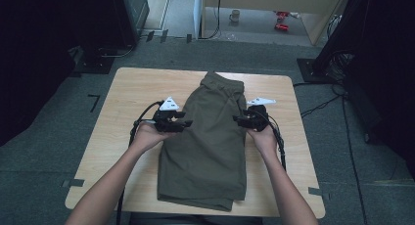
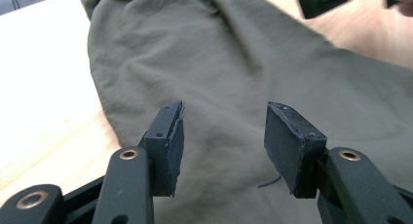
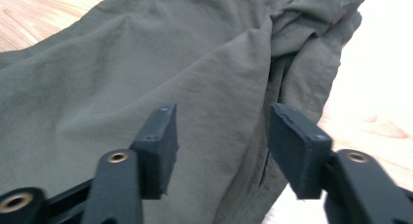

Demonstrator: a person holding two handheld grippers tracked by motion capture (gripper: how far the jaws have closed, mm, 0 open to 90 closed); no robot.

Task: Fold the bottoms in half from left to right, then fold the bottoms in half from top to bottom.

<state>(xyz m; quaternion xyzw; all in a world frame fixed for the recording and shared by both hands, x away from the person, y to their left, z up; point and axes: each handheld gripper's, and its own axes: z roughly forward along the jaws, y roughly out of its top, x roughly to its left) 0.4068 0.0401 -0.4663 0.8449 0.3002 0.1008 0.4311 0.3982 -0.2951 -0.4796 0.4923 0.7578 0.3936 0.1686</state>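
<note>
Olive shorts (image 1: 208,142), flat on bench (image 1: 122,93): soft, light, limp; grip side hems. Left tongs (image 1: 182,123), right tongs (image 1: 240,119): both released, empty.

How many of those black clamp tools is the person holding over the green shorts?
2. The left gripper is in the person's left hand at the left edge of the olive shorts, jaws apart. The right gripper is in the right hand at the right edge, jaws apart too.
</note>
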